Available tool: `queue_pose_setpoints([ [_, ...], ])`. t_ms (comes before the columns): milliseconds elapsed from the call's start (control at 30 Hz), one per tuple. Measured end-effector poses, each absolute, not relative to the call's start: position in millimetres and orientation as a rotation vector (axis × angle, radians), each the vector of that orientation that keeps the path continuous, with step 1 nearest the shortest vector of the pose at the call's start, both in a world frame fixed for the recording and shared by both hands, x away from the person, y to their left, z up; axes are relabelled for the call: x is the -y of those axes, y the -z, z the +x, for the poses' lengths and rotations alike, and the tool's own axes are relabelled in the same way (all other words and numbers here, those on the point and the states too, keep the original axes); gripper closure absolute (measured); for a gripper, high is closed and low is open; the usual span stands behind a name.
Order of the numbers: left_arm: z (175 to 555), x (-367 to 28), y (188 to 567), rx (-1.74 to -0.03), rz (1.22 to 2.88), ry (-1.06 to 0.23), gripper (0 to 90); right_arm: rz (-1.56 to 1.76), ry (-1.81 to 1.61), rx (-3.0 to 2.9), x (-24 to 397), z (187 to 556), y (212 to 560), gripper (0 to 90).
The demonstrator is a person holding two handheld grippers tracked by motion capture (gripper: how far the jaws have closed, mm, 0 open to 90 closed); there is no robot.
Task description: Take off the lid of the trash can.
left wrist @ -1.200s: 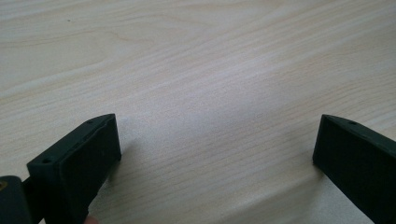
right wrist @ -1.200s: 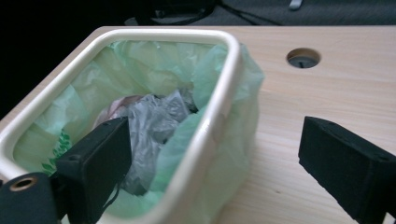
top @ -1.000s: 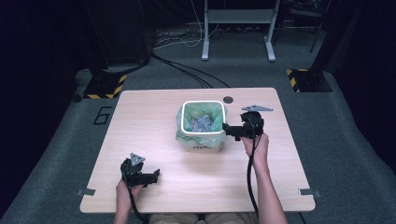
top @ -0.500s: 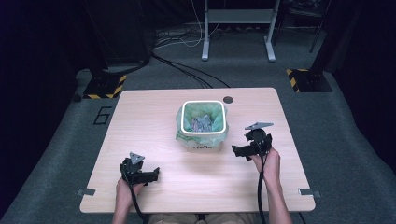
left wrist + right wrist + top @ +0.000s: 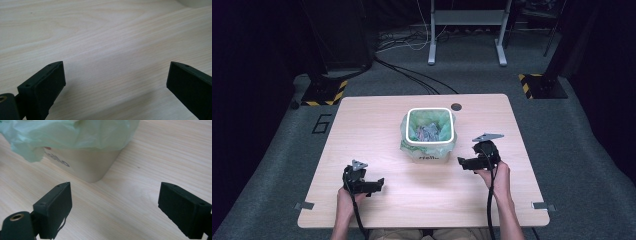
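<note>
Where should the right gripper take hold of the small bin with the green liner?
Probably at the bin wall facing the right gripper, up at the white rim, coming from above with one jaw inside. The body looks too wide to span, and the loose liner overhang could slip.

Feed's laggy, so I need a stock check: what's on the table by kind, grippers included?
Grippers: 2, left gripper and right gripper, both empty
Bins: 1, small bin with a green liner bag, crumpled waste inside
Total: 3
</note>
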State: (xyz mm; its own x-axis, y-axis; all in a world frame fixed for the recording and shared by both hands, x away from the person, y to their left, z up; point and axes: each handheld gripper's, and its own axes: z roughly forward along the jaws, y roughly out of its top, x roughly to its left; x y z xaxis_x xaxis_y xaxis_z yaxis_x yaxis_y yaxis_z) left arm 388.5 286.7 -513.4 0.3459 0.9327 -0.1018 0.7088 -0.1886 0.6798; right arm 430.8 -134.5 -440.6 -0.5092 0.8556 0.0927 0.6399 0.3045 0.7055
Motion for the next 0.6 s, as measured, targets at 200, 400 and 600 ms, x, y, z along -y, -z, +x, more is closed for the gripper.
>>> queue_pose_setpoints([
  [200,394,-285,501,-1.396,1.963,-0.405,2.2,1.298,-1.028,-2.331,123,436,433,10.8],
  [400,402,-283,497,-1.375,1.956,-0.37,2.3,1.29,-1.102,-2.316,121,437,427,6.5],
  [600,411,-275,486,-1.344,1.948,-0.335,2.6,1.301,-1.121,-2.302,124,441,421,6.7],
])
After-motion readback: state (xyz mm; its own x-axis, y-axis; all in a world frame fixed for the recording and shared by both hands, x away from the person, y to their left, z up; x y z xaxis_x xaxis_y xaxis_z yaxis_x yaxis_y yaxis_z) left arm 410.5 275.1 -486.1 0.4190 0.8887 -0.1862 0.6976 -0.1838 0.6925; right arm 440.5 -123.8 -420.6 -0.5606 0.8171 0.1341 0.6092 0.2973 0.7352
